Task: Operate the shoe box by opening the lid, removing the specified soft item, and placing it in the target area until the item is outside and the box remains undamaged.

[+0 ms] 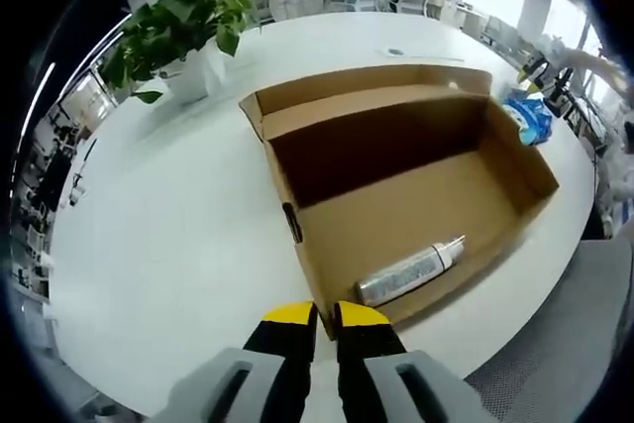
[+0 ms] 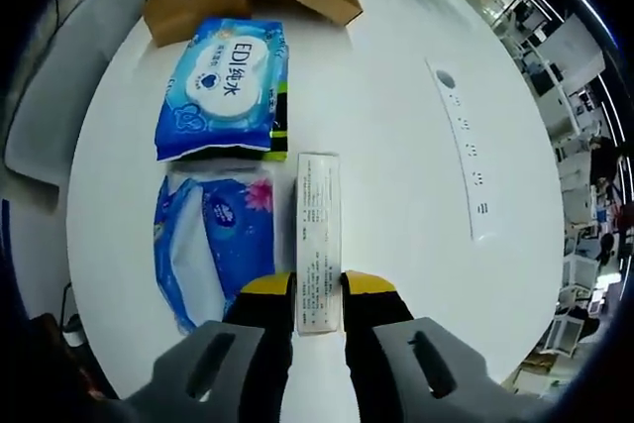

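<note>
In the left gripper view the shoe box [image 1: 406, 180] sits open on the white worktop [image 1: 178, 245], its lid flap folded back on the far side, near a potted plant [image 1: 178, 32]. A silvery tube with a pale cap [image 1: 411, 269] lies inside along the box's near wall, its long axis running diagonally, the cap end pointing up and right. The left gripper [image 1: 325, 316] has its yellow-tipped jaws clenched on the near corner of the box wall. In the right gripper view the right gripper [image 2: 319, 286] grasps the near end of a long white carton [image 2: 319, 240], whose long axis runs straight away from the camera. Left of it lie a blue tissue pack [image 2: 213, 240] and, farther off, a blue wet-wipe pack [image 2: 226, 86]; the box stands beyond them.
</note>
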{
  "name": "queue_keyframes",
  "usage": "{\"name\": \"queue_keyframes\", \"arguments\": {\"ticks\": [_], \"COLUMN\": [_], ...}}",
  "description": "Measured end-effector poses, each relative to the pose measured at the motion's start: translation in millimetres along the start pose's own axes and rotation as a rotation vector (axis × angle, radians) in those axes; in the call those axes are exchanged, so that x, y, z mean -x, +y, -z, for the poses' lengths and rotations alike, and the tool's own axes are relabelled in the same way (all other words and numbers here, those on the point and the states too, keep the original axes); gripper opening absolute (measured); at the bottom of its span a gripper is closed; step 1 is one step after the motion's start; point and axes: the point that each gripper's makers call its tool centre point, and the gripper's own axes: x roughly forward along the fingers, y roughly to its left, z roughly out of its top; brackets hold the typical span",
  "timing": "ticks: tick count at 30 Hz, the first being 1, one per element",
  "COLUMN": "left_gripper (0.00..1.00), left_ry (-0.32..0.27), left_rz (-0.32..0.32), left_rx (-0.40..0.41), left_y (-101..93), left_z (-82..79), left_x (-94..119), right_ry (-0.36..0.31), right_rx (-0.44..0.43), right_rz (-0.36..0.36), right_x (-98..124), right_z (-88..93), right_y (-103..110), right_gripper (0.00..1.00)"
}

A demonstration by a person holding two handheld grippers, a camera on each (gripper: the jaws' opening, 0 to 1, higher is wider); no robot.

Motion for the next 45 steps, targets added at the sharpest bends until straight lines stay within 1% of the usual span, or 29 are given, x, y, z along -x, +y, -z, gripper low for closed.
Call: {"name": "queue_keyframes", "arguments": {"ticks": [4,8,11,14,17,22,23,28,34,36,38,39,42,44,45], "left_gripper": [0.07,0.07,0.08,0.09,0.11,0.15,0.16,0.17,0.18,0.19,0.21,0.23,0.27,0.29,0.29], "left_ry": [0.002,0.001,-0.005,-0.012,-0.035,-0.088,-0.091,-0.136,-0.171,-0.180,-0.183,-0.187,-0.194,-0.195,-0.193], "left_rz": [0.000,-0.001,-0.003,-0.008,-0.004,0.000,-0.002,0.012,0.048,0.067,0.080,0.095,0.130,0.151,0.157], "left_rx": [-0.014,-0.042,-0.076,-0.101,-0.103,-0.110,-0.110,-0.139,-0.127,-0.129,-0.139,-0.148,-0.138,-0.148,-0.155], "left_y": [1.2,2.5,3.7,2.8,2.8,1.6,1.8,-7.9,-16.9,-21.3,-24.1,-26.9,-31.4,-34.6,-35.7], "left_z": [-0.8,-1.9,-3.3,-5.2,-9.0,-19.6,-20.4,-32.4,-43.7,-47.8,-50.6,-52.8,-55.8,-56.6,-56.9], "left_x": [0,-2,-2,-1,1,8,9,19,21,20,20,20,18,17,17], "right_ry": [-0.002,-0.006,-0.011,-0.029,-0.042,-0.057,-0.060,-0.077,-0.121,-0.153,-0.161,-0.177,-0.208,-0.235,-0.250], "right_rx": [0.000,-0.007,-0.017,-0.040,-0.056,-0.081,-0.085,-0.120,-0.183,-0.211,-0.221,-0.228,-0.238,-0.256,-0.264], "right_rz": [0.012,0.029,0.046,0.067,0.076,0.095,0.098,0.115,0.157,0.163,0.166,0.171,0.182,0.188,0.192], "right_x": [3,7,13,21,27,38,40,50,65,69,71,74,80,83,83], "right_z": [-2.0,-4.8,-8.2,-14.2,-19.3,-25.1,-25.8,-30.0,-40.0,-46.0,-49.0,-53.6,-61.0,-65.6,-67.1], "right_y": [1,0,0,0,4,12,13,23,37,44,49,57,72,82,84], "right_gripper": [0.17,0.25,0.26,0.29,0.34,0.38,0.39,0.44,0.48,0.54,0.59,0.59,0.59,0.62,0.64]}}
